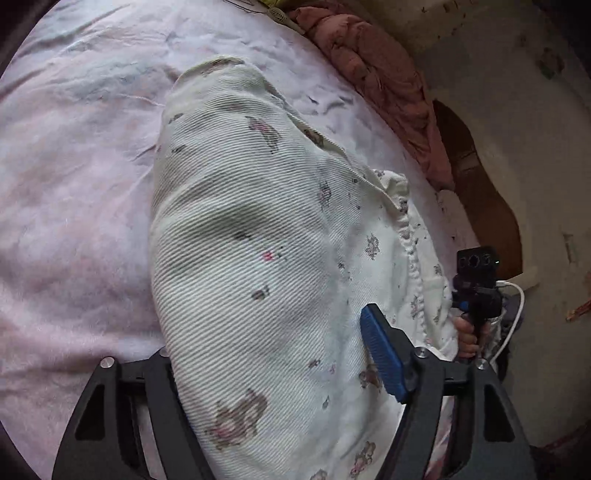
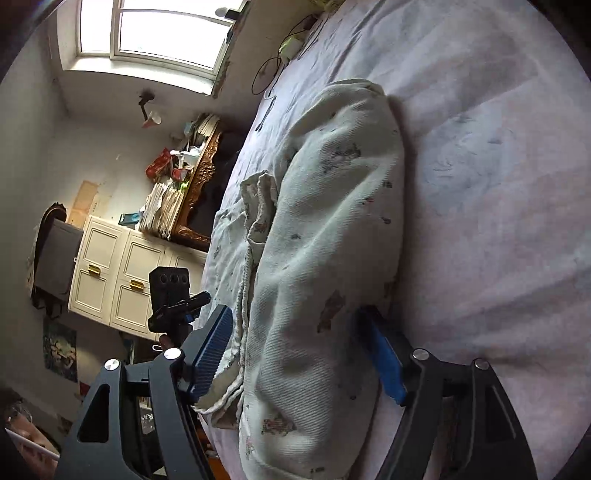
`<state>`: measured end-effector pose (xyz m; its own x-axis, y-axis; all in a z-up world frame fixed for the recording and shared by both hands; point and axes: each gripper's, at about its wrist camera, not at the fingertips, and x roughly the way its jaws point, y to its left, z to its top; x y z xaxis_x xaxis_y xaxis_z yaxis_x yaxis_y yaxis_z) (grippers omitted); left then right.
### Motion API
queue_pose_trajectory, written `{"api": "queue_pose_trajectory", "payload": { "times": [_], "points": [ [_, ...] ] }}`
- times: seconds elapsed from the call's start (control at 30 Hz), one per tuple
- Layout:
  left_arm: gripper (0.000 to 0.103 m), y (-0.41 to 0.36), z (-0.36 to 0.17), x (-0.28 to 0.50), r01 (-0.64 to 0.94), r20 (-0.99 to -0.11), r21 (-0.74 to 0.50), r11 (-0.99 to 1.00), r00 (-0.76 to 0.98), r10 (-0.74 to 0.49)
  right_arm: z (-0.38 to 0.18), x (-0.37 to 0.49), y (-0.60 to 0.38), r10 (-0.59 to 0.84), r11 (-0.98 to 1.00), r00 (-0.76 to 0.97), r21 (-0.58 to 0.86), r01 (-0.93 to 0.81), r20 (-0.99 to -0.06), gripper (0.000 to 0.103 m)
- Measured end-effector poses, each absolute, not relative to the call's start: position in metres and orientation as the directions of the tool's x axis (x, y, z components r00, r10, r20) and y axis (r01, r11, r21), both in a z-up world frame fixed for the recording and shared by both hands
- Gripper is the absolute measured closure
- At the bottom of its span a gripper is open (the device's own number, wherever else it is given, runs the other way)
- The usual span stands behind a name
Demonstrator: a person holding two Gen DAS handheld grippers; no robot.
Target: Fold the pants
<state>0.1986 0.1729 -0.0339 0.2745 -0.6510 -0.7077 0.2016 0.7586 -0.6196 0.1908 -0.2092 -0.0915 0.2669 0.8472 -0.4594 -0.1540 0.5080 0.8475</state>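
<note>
The pants (image 1: 251,229) are cream ribbed fabric with small animal prints, lying on the pink bed sheet (image 1: 74,184). In the left wrist view they drape between the fingers of my left gripper (image 1: 277,354); the left finger is hidden under cloth, and the blue right pad (image 1: 382,354) stands apart from it. In the right wrist view the pants (image 2: 332,221) run away from the camera. My right gripper (image 2: 295,350) straddles the fabric near the elastic waistband (image 2: 243,295), jaws wide apart. The other gripper (image 2: 170,291) shows beside the bed.
A crumpled pink blanket (image 1: 388,92) lies at the bed's far edge by a carved wooden headboard (image 1: 480,192). White cabinets (image 2: 122,273), stacked papers and a window (image 2: 155,29) stand beside the bed. A cable (image 2: 273,70) lies on the sheet.
</note>
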Motion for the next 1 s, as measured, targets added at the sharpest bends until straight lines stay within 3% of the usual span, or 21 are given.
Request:
{"api": "queue_pose_trajectory", "payload": {
  "times": [0.13, 0.23, 0.3, 0.33, 0.4, 0.5, 0.63, 0.7, 0.73, 0.77, 0.83, 0.87, 1.0],
  "points": [
    [0.056, 0.170, -0.024, 0.192, 0.224, -0.723, -0.570, 0.791, 0.320, -0.612, -0.086, 0.190, -0.195, 0.850, 0.512, 0.265, 0.834, -0.206, -0.456, 0.012],
    [0.065, 0.178, -0.024, 0.193, 0.195, -0.704, -0.603, 0.773, 0.325, -0.631, -0.086, 0.195, -0.198, 0.842, 0.515, 0.294, 0.837, -0.185, -0.452, 0.011],
    [0.068, 0.177, -0.021, 0.193, 0.192, -0.708, -0.597, 0.779, 0.330, -0.624, -0.088, 0.203, -0.212, 0.782, 0.568, 0.369, 0.818, -0.089, -0.503, 0.022],
    [0.069, 0.176, -0.019, 0.192, 0.199, -0.714, -0.584, 0.787, 0.334, -0.615, -0.088, 0.207, -0.220, 0.738, 0.604, 0.410, 0.795, -0.048, -0.536, 0.032],
    [0.070, 0.174, -0.014, 0.189, 0.208, -0.721, -0.570, 0.795, 0.337, -0.605, -0.089, 0.218, -0.230, 0.699, 0.655, 0.412, 0.755, -0.038, -0.585, 0.038],
    [0.070, 0.174, -0.016, 0.194, 0.188, -0.721, -0.587, 0.787, 0.321, -0.614, -0.092, 0.220, -0.226, 0.761, 0.622, 0.317, 0.775, -0.109, -0.566, 0.038],
    [0.068, 0.171, -0.021, 0.197, 0.188, -0.739, -0.566, 0.803, 0.316, -0.595, -0.087, 0.220, -0.191, 0.811, 0.579, 0.236, 0.793, -0.189, -0.535, 0.017],
    [0.068, 0.170, -0.020, 0.197, 0.187, -0.746, -0.555, 0.810, 0.320, -0.585, -0.084, 0.224, -0.172, 0.771, 0.633, 0.260, 0.745, -0.211, -0.581, 0.016],
    [0.068, 0.170, -0.019, 0.195, 0.186, -0.749, -0.547, 0.816, 0.327, -0.576, -0.084, 0.224, -0.166, 0.733, 0.674, 0.299, 0.712, -0.199, -0.610, 0.023],
    [0.070, 0.167, -0.018, 0.194, 0.184, -0.752, -0.537, 0.823, 0.338, -0.566, -0.083, 0.222, -0.163, 0.685, 0.723, 0.329, 0.664, -0.193, -0.650, 0.050],
    [0.075, 0.159, -0.008, 0.186, 0.208, -0.766, -0.480, 0.852, 0.375, -0.523, -0.076, 0.212, -0.162, 0.658, 0.745, 0.387, 0.632, -0.214, -0.645, 0.079],
    [0.077, 0.152, -0.001, 0.180, 0.229, -0.776, -0.428, 0.874, 0.403, -0.485, -0.068, 0.203, -0.161, 0.655, 0.746, 0.429, 0.623, -0.235, -0.622, 0.085],
    [0.079, 0.115, 0.038, 0.158, 0.316, -0.765, -0.194, 0.929, 0.544, -0.345, -0.018, 0.167, -0.121, 0.469, 0.882, 0.608, 0.308, -0.355, -0.641, 0.088]
  ]
}}
